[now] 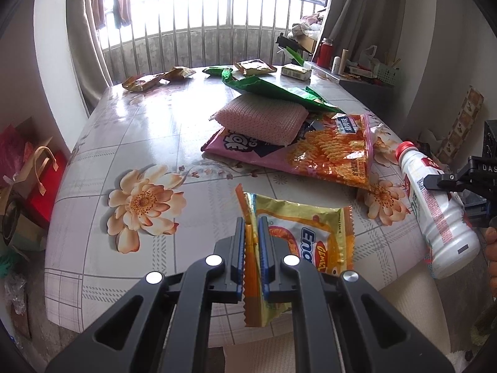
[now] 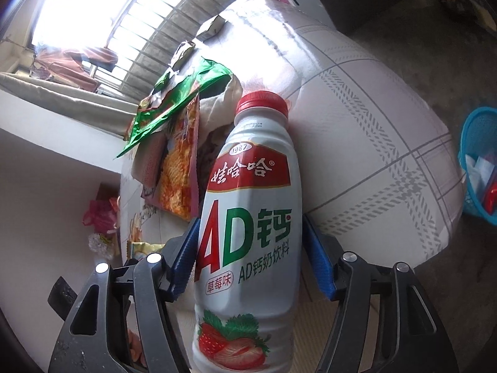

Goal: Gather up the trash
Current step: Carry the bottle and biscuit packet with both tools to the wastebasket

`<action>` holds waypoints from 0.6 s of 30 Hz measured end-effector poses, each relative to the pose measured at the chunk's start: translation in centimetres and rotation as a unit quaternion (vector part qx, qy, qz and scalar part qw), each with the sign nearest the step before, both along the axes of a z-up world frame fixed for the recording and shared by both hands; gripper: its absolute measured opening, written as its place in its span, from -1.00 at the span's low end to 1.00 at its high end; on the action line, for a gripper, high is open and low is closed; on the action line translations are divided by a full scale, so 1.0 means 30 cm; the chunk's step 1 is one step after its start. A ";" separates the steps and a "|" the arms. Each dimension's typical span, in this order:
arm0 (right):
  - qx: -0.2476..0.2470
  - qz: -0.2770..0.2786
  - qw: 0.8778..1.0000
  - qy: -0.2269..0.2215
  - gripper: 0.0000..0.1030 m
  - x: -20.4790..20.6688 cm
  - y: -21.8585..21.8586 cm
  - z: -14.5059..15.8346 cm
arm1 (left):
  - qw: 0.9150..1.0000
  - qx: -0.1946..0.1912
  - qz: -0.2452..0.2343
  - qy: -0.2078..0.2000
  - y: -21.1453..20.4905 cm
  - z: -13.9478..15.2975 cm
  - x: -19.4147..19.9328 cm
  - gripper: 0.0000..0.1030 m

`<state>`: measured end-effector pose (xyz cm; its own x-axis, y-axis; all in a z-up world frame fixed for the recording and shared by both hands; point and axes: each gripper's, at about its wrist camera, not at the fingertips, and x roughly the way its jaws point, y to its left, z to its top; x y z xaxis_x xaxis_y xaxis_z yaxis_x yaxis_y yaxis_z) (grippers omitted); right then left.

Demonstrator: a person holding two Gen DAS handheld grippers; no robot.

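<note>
Daylight from the barred window [image 1: 236, 9] washes over a table [image 1: 93, 186] under a glossy floral cloth, its rounded near edge dropping away just in front of both hands.

Nearest, the left gripper [image 1: 252, 233] has its blue pads pressed together on the orange-trimmed edge of a yellow snack wrapper [image 1: 310, 236]. That wrapper is pinched at its left side and fans out to the right, its long axis running roughly across the view, hanging above the cloth near the table's front edge.

Beside it to the right, the right gripper [image 2: 250, 242] pinches a white drink bottle [image 2: 248, 233] across its label, one blue pad on each side of the body. The bottle's long axis runs along the fingers, red cap [image 2: 262, 101] pointing away and toward the tabletop, base back toward the hand. Seen from the left wrist, the same bottle [image 1: 435, 211] sits tilted past the table's right edge, cap leaning in toward the middle.

Farther in, a pink and orange snack bag [image 1: 329, 155] lies flat with a pink scrubbing pad [image 1: 264, 121] on top, and a green foil bag [image 1: 279, 90] overlaps the pad's far side. Open cloth stretches to the left of this pile, around the printed flower. Small wrappers [image 1: 149, 80] dot the far edge by the railing.

Off the table's right side, on the floor, stands a blue basket [image 2: 478, 161] with scraps inside.
</note>
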<state>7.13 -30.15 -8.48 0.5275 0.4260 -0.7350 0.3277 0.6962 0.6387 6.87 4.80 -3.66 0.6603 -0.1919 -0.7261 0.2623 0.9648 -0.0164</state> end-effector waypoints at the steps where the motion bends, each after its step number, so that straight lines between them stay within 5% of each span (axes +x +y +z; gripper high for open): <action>1: 0.000 0.000 1.000 -0.002 0.14 -0.002 -0.001 0.002 | 1.000 0.000 0.000 0.000 0.000 0.001 0.000 -0.85; 18: 0.007 -0.011 1.000 -0.026 0.12 -0.093 -0.032 0.033 | 1.000 0.006 -0.005 -0.012 -0.022 0.024 -0.016 -0.85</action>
<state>4.33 -31.11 -7.49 0.5744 0.4246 -0.6999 0.3082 0.6799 0.6654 6.39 4.13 -2.95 0.6759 -0.1902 -0.7121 0.2723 0.9622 0.0015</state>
